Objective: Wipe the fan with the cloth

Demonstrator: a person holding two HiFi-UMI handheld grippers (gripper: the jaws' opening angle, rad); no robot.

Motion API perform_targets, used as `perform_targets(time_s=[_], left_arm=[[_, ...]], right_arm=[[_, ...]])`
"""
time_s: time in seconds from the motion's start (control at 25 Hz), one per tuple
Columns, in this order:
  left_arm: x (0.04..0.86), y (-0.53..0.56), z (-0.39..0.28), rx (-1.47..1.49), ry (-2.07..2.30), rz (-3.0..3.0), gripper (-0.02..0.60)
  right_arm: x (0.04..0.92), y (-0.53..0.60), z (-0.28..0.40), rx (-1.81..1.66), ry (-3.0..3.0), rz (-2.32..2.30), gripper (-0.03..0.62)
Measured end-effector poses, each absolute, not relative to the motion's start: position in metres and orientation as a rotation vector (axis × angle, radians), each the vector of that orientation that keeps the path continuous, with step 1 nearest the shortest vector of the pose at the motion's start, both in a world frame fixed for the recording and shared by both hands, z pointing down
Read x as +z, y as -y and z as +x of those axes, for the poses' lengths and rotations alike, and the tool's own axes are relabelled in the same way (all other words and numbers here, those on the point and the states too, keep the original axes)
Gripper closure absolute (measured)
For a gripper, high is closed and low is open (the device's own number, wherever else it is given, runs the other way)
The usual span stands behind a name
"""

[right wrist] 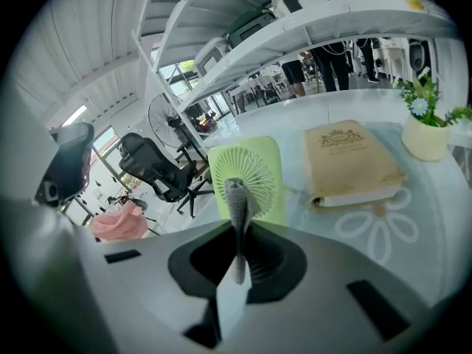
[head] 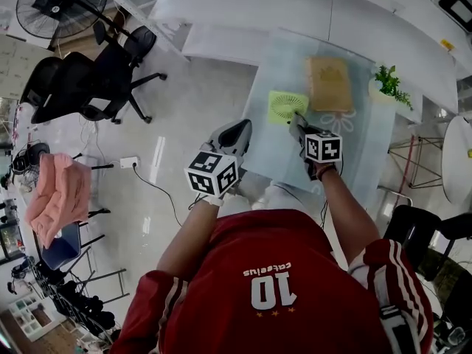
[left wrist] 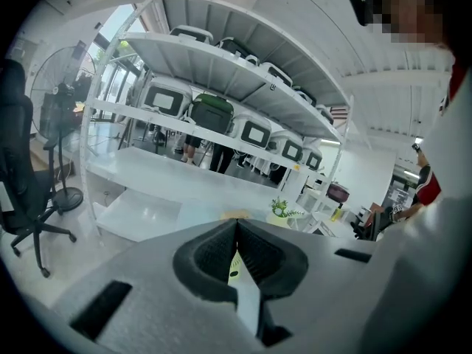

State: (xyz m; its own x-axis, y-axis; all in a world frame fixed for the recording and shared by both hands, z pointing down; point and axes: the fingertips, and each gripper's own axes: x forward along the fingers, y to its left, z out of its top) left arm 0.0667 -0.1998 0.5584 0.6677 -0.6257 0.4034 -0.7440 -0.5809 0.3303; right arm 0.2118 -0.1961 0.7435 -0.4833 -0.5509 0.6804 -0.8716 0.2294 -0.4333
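Two grippers were seen in the head view, and only one was placed to work. The right gripper (right wrist: 237,231) was clamped on a grey cloth (right wrist: 237,196), which was pinched into a narrow upright fold that stuck out past the jaw tips along the line of the jaws. The small lime-green fan (right wrist: 259,169) was found directly ahead of that fold on the glass table (head: 369,146), with its round grille turned toward the gripper. A tan book (right wrist: 350,161) was set just beside the fan on its right, and a potted plant (right wrist: 424,135) stood farther off.

From above, the tips of the right gripper were seen at the near right edge of the fan. Whether the cloth was already touching the grille could not be told. It could not be settled either whether the fan was lying flat or propped at a tilt.

The left gripper (left wrist: 236,223) was held well back and to the left, short of the table edge. Its jaws were pressed together with nothing between them, and only a sliver of green was visible beyond them.

The wipe was judged to be barely begun, if at all. A short push forward and down along the jaw line was judged enough to lay the cloth edge on the grille. Because the fan looked light and was not steadied by the left gripper, it was thought likely to slide under a sideways stroke.
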Motion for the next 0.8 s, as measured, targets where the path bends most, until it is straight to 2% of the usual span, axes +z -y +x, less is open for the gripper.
perform_targets(time_s=[0.8], left_arm=[[0.569,0.198,0.009,0.354,1.200,2.306,0.581]], right_arm=[[0.765,0.216,0.135,1.101,2.173,1.112,0.574]])
